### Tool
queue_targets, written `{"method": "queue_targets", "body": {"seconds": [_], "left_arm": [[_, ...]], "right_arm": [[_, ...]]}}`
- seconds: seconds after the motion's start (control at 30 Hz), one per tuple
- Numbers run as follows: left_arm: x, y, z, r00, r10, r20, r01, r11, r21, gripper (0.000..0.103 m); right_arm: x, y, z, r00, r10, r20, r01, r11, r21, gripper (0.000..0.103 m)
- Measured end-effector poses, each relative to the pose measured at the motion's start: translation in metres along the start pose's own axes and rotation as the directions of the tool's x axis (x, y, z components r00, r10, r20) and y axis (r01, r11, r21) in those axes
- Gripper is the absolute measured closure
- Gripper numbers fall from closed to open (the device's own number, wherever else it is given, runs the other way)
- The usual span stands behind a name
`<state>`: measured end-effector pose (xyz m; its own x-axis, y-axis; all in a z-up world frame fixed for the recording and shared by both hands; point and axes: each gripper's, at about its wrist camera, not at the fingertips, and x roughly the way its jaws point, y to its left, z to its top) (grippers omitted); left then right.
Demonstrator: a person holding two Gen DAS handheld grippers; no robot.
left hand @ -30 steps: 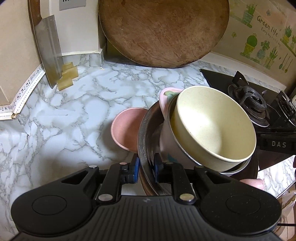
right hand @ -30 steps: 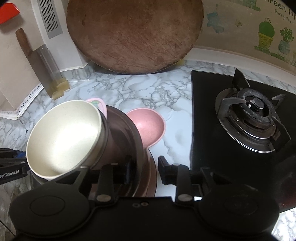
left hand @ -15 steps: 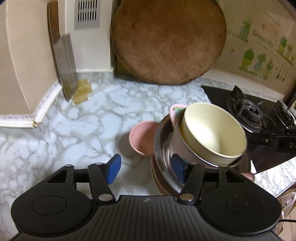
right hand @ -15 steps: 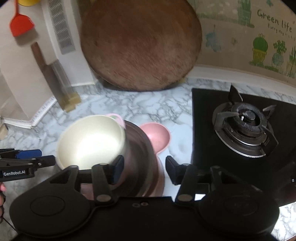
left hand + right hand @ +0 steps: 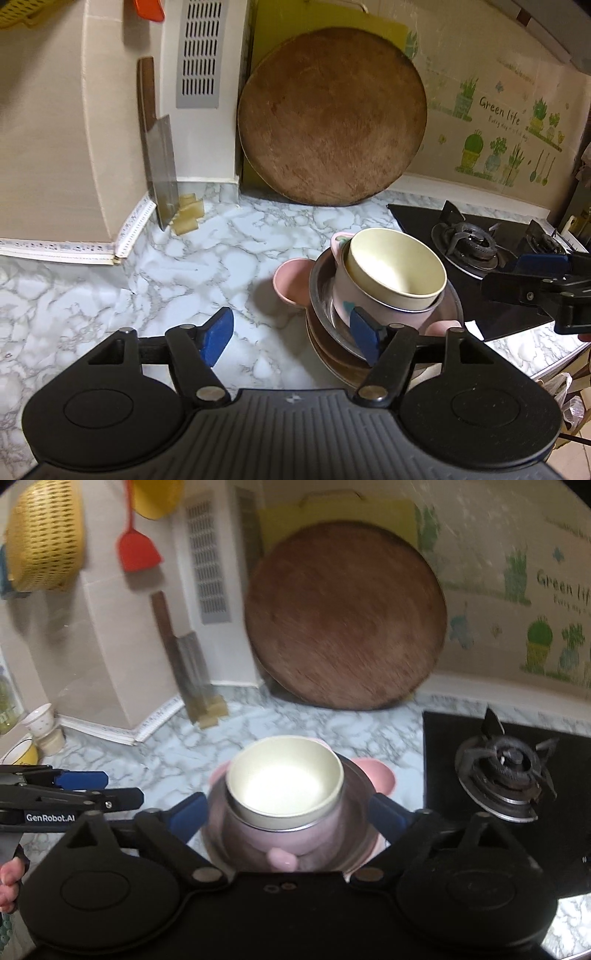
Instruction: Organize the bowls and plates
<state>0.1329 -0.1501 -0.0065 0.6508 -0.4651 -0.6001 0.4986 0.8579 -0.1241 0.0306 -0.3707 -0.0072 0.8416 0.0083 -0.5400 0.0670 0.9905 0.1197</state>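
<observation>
On the marble counter (image 5: 92,295) beside the black hob (image 5: 461,738), the dish stack sits free: steel plate (image 5: 321,295), pink cup (image 5: 347,295), cream bowl (image 5: 397,264) tilted on top. Risk: bowl slips off, or a nudge sends the stack over the near edge. Left gripper (image 5: 291,338) and right gripper (image 5: 291,812) have just been opening; both spread wide, gripping nothing. Round board (image 5: 332,118), then cleaver (image 5: 160,158) against wall.

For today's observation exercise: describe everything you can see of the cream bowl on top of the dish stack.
The cream bowl is round, with a matte, pale yellow-cream finish, perhaps plastic or ceramic, and looks empty. It sits upright, slightly tilted, nested in a pink handled bowl, which rests in a metal dish atop brown plates on the marble-patterned counter. Nothing else touches it: both grippers stand open, clear of the stack.
</observation>
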Motion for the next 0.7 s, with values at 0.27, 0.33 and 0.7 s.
{"method": "queue_targets", "body": {"seconds": [0.27,0.33,0.7], "left_arm": [[-0.029,0.001,-0.012,0.999,0.008,0.044,-0.007,1.0,-0.012,0.002],[-0.036,0.003,-0.016,0.998,0.007,0.065,-0.005,1.0,-0.03,0.0],[-0.054,0.002,-0.022,0.997,0.012,0.075,-0.01,0.999,-0.036,0.0]], "right_arm": [[-0.02,0.019,-0.007,0.998,-0.007,0.061,0.009,1.0,-0.024,0.0],[-0.023,0.021,-0.01,0.998,-0.008,0.069,0.009,1.0,-0.019,0.0],[-0.039,0.028,-0.019,0.996,-0.021,0.083,0.022,1.0,-0.009,0.0]]}}
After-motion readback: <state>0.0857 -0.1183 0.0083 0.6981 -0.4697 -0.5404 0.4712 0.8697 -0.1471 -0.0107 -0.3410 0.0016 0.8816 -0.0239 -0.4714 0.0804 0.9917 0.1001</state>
